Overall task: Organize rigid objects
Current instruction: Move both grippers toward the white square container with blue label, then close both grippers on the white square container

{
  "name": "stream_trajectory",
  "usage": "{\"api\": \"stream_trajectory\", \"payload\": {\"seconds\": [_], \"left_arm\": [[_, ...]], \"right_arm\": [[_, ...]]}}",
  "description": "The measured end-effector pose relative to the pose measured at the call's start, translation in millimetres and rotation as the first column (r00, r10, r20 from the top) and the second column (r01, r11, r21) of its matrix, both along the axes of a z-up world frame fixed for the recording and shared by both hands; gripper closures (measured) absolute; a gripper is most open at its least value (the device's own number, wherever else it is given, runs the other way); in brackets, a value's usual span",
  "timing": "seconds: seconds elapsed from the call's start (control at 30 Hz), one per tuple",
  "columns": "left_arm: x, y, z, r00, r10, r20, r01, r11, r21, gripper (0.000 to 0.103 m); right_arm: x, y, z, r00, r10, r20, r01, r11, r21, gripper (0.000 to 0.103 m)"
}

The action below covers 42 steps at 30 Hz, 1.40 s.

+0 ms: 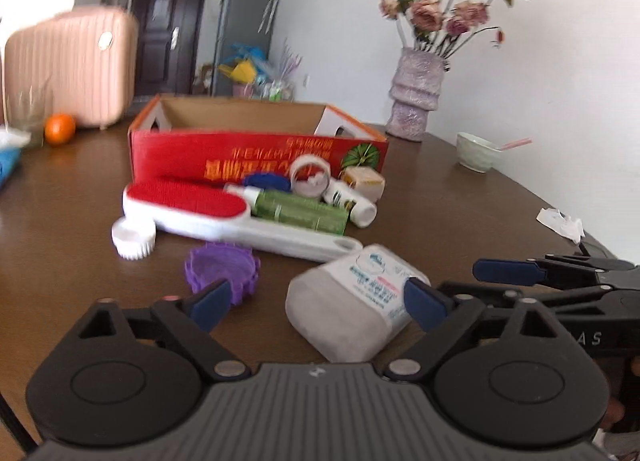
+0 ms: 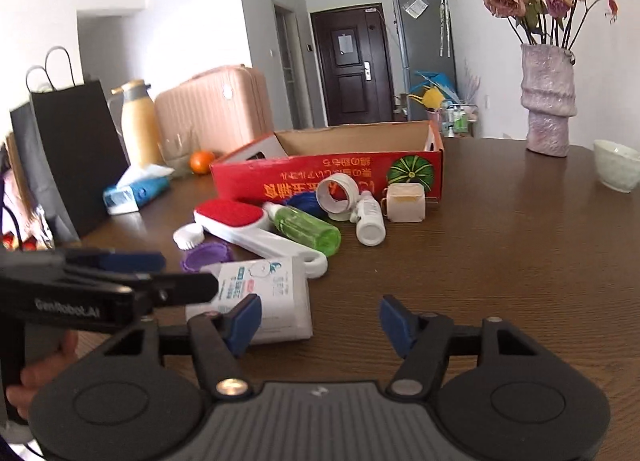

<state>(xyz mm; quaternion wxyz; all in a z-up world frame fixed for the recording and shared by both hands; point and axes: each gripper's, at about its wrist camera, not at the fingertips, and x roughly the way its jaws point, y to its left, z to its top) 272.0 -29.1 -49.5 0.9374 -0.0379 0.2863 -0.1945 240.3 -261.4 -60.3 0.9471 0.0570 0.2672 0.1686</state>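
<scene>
Progress: early stage, judged from how things lie. The brown desk (image 2: 520, 261) carries every item loose; none has been put away

Red cardboard box (image 1: 256, 153), open-topped, stands at the far side of the clutter. What shows of its inside is bare cardboard, though its floor is hidden from both cameras (so an item lying flat in there cannot be ruled out)

Items outstanding, all on the desk in front of the box:
- lint brush (image 1: 192, 205), white with a red pad, lying flat, handle toward the cameras
- white square container (image 1: 352, 301) with a printed label, tipped over, nearest the cameras
- green bottle (image 1: 300, 213) on its side, against the brush
- small white bottle (image 2: 370, 217) on its side
- cream cube-shaped tub (image 2: 406, 201) just before the box wall
- white tape ring (image 1: 310, 177) on edge
- purple toothed lid (image 1: 222, 269) and a round white brush head (image 1: 132, 239), beside the brush handle
- blue lid (image 1: 266, 182), partly hidden behind the bottles

Left hand-held gripper (image 1: 316, 301): jaws stand wide, either side of the white square container; the right pad overlaps its corner, the left pad is clear of it, so no grip is made

Right hand-held gripper (image 2: 320, 323): jaws moderately apart over bare desk, nothing between them; its left pad sits just before the same container

Remaining: all items, as far as can be seen
</scene>
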Motion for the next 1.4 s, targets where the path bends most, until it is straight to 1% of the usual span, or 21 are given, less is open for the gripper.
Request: {"api": "stream_trajectory", "payload": {"seconds": [0.1,0.17,0.23,0.27,0.33,0.4,0.43,0.5,0.6,0.7,0.8,0.9,0.93,0.97,1.0,1.03,1.13,1.2,1.3,1.37,1.4], "left_arm": [[4.7,5.7,-2.2,0.998,0.016,-0.060,-0.020,0.998,-0.061,0.038],[7.5,5.4,-2.0,0.997,0.020,-0.076,-0.026,0.997,-0.079,0.041],[9.8,3.7,-2.4,0.995,0.047,-0.092,-0.054,0.995,-0.080,0.033],[11.3,3.3,-3.1,0.993,0.061,-0.102,-0.069,0.995,-0.075,0.026],[15.4,3.4,-5.4,0.991,0.061,-0.121,-0.071,0.994,-0.084,0.017],[20.5,6.3,-10.2,0.985,0.083,-0.153,-0.102,0.987,-0.124,0.010],[22.7,8.4,-13.6,0.981,0.089,-0.171,-0.116,0.981,-0.154,0.010],[26.6,12.3,-19.1,0.975,0.095,-0.201,-0.136,0.970,-0.202,0.010],[28.1,9.8,-16.9,0.974,0.115,-0.194,-0.150,0.973,-0.176,0.007],[31.3,7.5,-16.1,0.970,0.117,-0.215,-0.152,0.976,-0.154,0.000],[34.6,6.0,-14.1,0.965,0.111,-0.237,-0.147,0.979,-0.140,0.000],[37.9,5.2,-11.9,0.957,0.104,-0.272,-0.143,0.981,-0.129,0.000],[38.3,5.7,-11.1,0.955,0.094,-0.282,-0.138,0.981,-0.139,0.000],[38.5,7.1,-10.9,0.952,0.091,-0.293,-0.140,0.979,-0.150,0.000],[38.6,7.6,-10.6,0.949,0.098,-0.300,-0.148,0.978,-0.149,0.000],[38.6,7.4,-10.8,0.947,0.106,-0.302,-0.156,0.977,-0.144,0.000],[38.6,8.4,-9.9,0.942,0.125,-0.311,-0.174,0.976,-0.134,0.000],[40.5,5.7,-8.5,0.939,0.125,-0.320,-0.167,0.980,-0.109,0.000],[40.7,6.8,-7.8,0.932,0.137,-0.335,-0.188,0.974,-0.124,0.000],[40.4,10.7,-8.5,0.930,0.137,-0.341,-0.198,0.968,-0.153,0.000],[40.0,12.5,-8.8,0.929,0.134,-0.346,-0.203,0.964,-0.172,0.000]], "right_arm": [[23.0,-5.3,-4.5,0.998,0.023,-0.059,-0.017,0.994,0.104,0.037],[37.7,-5.1,-10.8,0.992,0.032,-0.124,-0.006,0.979,0.204,0.037],[49.2,-5.1,-15.0,0.985,0.041,-0.167,0.002,0.968,0.252,0.038],[53.6,-7.0,-16.5,0.982,0.056,-0.178,-0.005,0.961,0.277,0.041],[59.4,-12.5,-22.5,0.973,0.085,-0.217,-0.003,0.936,0.351,0.045],[61.9,-16.3,-32.0,0.966,0.072,-0.248,0.040,0.907,0.420,0.047],[60.0,-16.9,-35.2,0.967,0.062,-0.246,0.054,0.898,0.436,0.047],[56.3,-15.9,-38.5,0.973,0.038,-0.229,0.068,0.895,0.441,0.045],[56.4,-13.7,-39.7,0.977,0.026,-0.210,0.069,0.899,0.433,0.043],[60.9,-16.4,-38.6,0.976,0.034,-0.214,0.063,0.901,0.430,0.043],[70.8,-19.1,-32.6,0.965,0.076,-0.251,0.034,0.912,0.409,0.042],[82.4,-19.9,-24.0,0.952,0.109,-0.287,-0.001,0.936,0.352,0.032],[84.0,-22.4,-21.8,0.949,0.100,-0.299,0.010,0.939,0.343,0.022],[84.3,-25.0,-19.1,0.949,0.072,-0.308,0.035,0.944,0.328,0.006],[84.2,-26.8,-16.5,0.950,0.054,-0.309,0.047,0.949,0.312,0.000],[84.7,-26.7,-14.2,0.950,0.057,-0.307,0.036,0.956,0.290,0.000],[92.5,-24.7,-8.4,0.924,0.060,-0.378,0.027,0.975,0.223,0.000],[97.5,-25.3,-6.6,0.914,0.119,-0.388,-0.012,0.964,0.266,0.000],[98.9,-31.4,-9.8,0.909,0.177,-0.376,-0.015,0.919,0.395,0.000],[105.5,-32.8,-16.2,0.875,0.273,-0.399,-0.068,0.886,0.459,0.000],[108.3,-32.3,-18.4,0.860,0.301,-0.412,-0.085,0.881,0.466,0.000]]}}
